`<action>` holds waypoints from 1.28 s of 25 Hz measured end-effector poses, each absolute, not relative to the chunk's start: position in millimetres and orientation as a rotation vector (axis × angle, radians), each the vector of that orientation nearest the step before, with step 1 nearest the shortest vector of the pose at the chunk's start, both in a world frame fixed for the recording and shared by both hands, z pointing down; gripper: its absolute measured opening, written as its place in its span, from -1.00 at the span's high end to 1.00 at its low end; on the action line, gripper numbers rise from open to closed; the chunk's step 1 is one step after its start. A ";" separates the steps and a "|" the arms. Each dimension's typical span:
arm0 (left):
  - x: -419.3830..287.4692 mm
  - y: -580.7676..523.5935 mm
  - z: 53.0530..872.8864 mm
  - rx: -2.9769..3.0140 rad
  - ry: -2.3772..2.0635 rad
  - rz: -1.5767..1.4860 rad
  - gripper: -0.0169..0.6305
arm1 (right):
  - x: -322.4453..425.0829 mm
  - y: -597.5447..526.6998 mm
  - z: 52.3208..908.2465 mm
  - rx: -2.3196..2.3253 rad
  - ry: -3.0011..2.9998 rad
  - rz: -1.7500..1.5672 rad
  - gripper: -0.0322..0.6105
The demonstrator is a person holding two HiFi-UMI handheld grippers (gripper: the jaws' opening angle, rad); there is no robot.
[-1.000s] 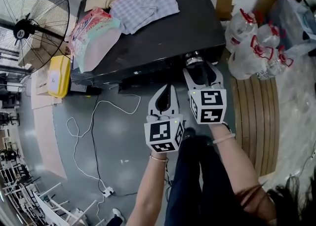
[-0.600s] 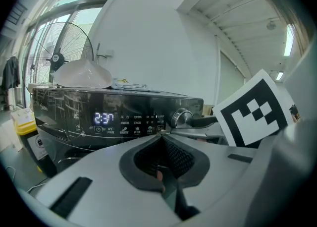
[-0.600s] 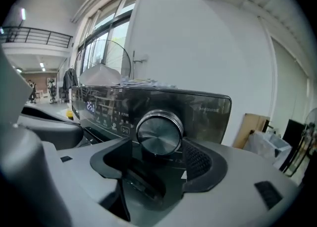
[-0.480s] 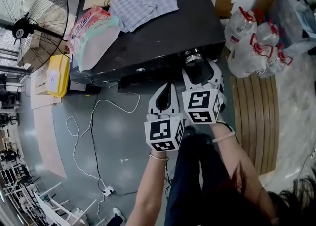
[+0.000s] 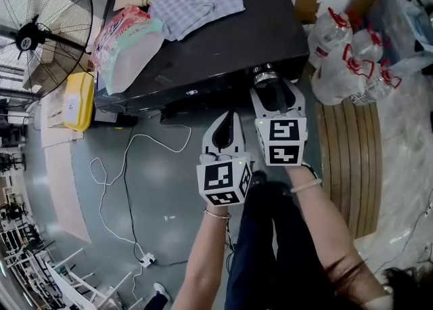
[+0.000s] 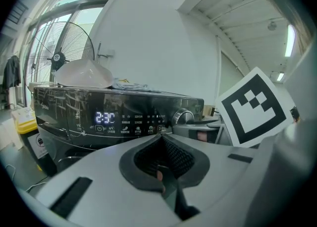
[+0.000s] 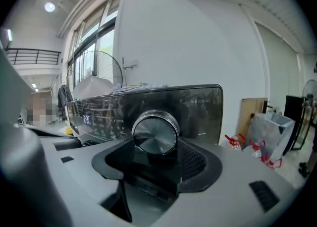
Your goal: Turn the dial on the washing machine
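At far left we see a round black floor fan [image 5: 30, 34]. Next comes a glossy black washing machine [image 5: 237, 45] with folded cloths [image 5: 196, 1] on its lid. Our left gripper [image 5: 229, 118] hangs just short of the front panel, its jaws pressed together on nothing. Just right of it, our right gripper [image 5: 270, 95] has its jaws clamped on either side of the round silver metal dial [image 7: 155, 134]; they have just been closing. The dial sits at the right end of the machine's front panel. Clear plastic bottles with red caps [image 5: 345, 65] stand further right.
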State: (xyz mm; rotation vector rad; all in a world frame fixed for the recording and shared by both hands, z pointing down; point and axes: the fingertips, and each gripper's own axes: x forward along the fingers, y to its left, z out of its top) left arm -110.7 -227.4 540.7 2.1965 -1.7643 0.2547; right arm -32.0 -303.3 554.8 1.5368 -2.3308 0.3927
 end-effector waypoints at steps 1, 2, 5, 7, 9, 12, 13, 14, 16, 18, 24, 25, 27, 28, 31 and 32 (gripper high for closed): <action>-110.9 -227.1 541.0 2.195 -1.764 0.255 0.90 | -31.1 -303.2 556.3 1.542 -2.337 0.417 -0.01; -111.3 -226.8 541.4 2.193 -1.764 0.255 0.90 | -30.6 -303.1 557.5 1.548 -2.347 0.450 -0.01; -111.8 -226.3 542.0 2.191 -1.763 0.256 0.90 | -31.2 -303.0 557.9 1.564 -2.383 0.561 -0.01; -111.9 -226.1 542.0 2.190 -1.763 0.256 0.90 | -31.3 -303.0 558.0 1.572 -2.401 0.633 -0.01; -111.9 -226.2 542.0 2.190 -1.764 0.256 0.90 | -30.9 -303.1 557.9 1.577 -2.405 0.659 -0.01; -111.8 -226.1 541.9 2.191 -1.763 0.255 0.90 | -30.7 -303.6 558.0 1.559 -2.393 0.604 -0.03; -111.7 -225.9 542.1 2.191 -1.763 0.255 0.90 | -31.0 -303.5 558.3 1.547 -2.384 0.572 -0.02; -111.4 -225.6 542.4 2.192 -1.762 0.256 0.90 | -31.3 -303.4 558.4 1.534 -2.374 0.533 -0.03; -110.1 -224.8 543.4 2.193 -1.759 0.260 0.90 | -33.0 -303.1 555.5 1.511 -2.354 0.434 -0.05; -109.1 -224.3 544.0 2.193 -1.757 0.261 0.90 | -35.9 -303.1 550.9 1.486 -2.333 0.329 -0.09; -110.6 -225.8 543.3 2.196 -1.757 0.259 0.90 | -34.4 -303.7 551.4 1.453 -2.253 0.163 -0.09; -111.0 -226.1 543.3 2.195 -1.757 0.259 0.90 | -33.3 -304.0 551.3 1.459 -2.243 0.157 -0.09; -111.3 -226.6 543.5 2.194 -1.758 0.257 0.90 | -33.0 -304.9 551.9 1.476 -2.250 0.173 -0.05; -111.1 -226.7 543.7 2.194 -1.757 0.257 0.90 | -33.6 -305.1 552.3 1.483 -2.263 0.192 -0.05; -110.3 -226.1 544.7 2.197 -1.755 0.263 0.90 | -33.8 -304.7 552.6 1.485 -2.297 0.256 -0.03; -110.3 -225.9 545.1 2.196 -1.755 0.264 0.90 | -33.9 -304.4 552.4 1.485 -2.305 0.277 -0.03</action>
